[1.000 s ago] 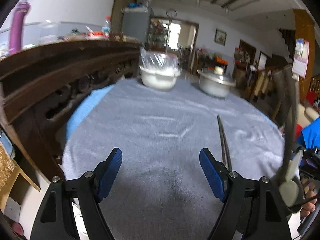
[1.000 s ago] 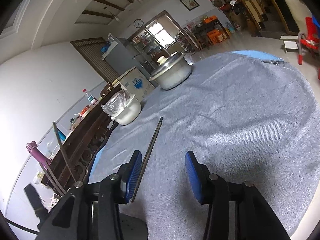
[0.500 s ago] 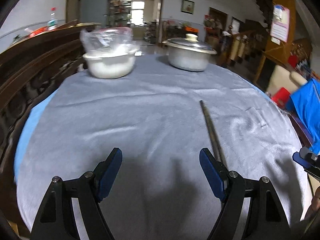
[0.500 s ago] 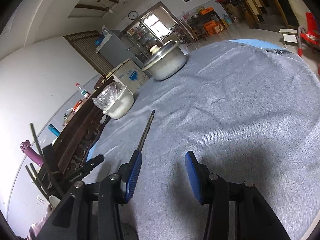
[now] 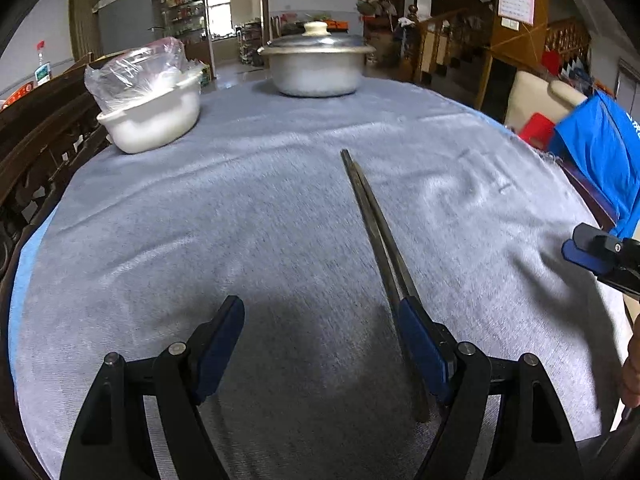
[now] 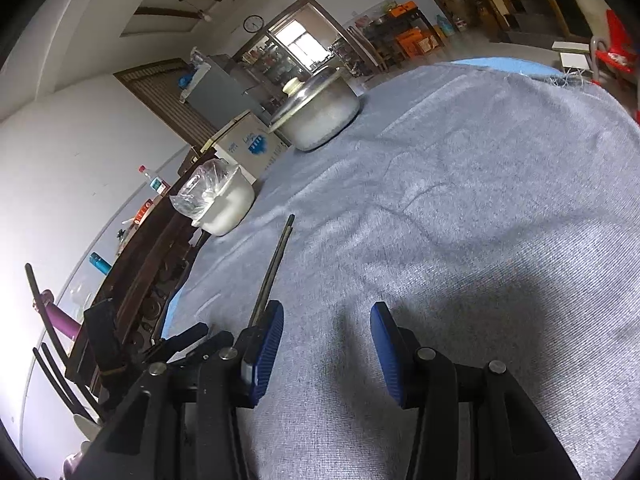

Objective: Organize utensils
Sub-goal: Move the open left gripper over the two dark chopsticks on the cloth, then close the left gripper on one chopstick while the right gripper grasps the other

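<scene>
A pair of dark chopsticks (image 5: 374,224) lies on the grey tablecloth (image 5: 240,220), pointing away from me; in the right wrist view the chopsticks (image 6: 274,264) lie just left of my fingers. My left gripper (image 5: 322,344) is open and empty, low over the cloth, with its right finger beside the near end of the chopsticks. My right gripper (image 6: 326,340) is open and empty over the cloth; it also shows at the right edge of the left wrist view (image 5: 600,256). The left gripper's fingers (image 6: 180,340) show at lower left in the right wrist view.
A white bowl with a plastic bag (image 5: 150,108) stands at the far left and a lidded metal pot (image 5: 318,64) at the far middle. A dark carved wooden bench (image 5: 36,136) runs along the left table edge. Dark utensil handles (image 6: 44,320) stick up at far left.
The left gripper has swung right, away from the wooden bench, and now faces the chopsticks and the two bowls. The right gripper has shifted slightly; the left gripper has come into its view.
</scene>
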{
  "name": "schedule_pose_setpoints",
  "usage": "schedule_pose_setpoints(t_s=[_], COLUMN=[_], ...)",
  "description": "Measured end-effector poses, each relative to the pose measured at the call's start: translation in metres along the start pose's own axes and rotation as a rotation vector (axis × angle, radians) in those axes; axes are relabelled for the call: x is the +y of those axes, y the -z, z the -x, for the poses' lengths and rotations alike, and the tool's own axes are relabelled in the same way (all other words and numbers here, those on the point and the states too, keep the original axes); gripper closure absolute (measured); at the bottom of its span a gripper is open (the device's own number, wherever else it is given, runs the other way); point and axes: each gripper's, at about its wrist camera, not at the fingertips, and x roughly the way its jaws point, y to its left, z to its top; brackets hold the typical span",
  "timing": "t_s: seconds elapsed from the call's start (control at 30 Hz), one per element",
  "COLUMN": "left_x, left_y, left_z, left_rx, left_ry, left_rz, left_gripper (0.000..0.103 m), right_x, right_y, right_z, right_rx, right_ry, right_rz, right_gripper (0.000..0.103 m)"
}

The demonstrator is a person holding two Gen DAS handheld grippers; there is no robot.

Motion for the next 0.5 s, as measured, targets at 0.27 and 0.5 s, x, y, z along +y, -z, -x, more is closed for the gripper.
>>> schedule_pose_setpoints(t_s=[0.27,0.5], left_x=[-0.01,-0.002], left_y=[-0.005,-0.02], left_z=[-0.016,-0.028], left_rx=[0.061,0.08], left_ry=[-0.007,-0.045], left_rz=[-0.04,0.039], left_gripper=[0.022,0.022], right_x=[-0.009,-0.01], right_y=[-0.002,-0.003], right_z=[0.004,0.002], right_rx=[-0.01,-0.006], right_ry=[0.004,0.003], right_rz=[-0.021,-0.021], right_gripper=[0.055,0.055])
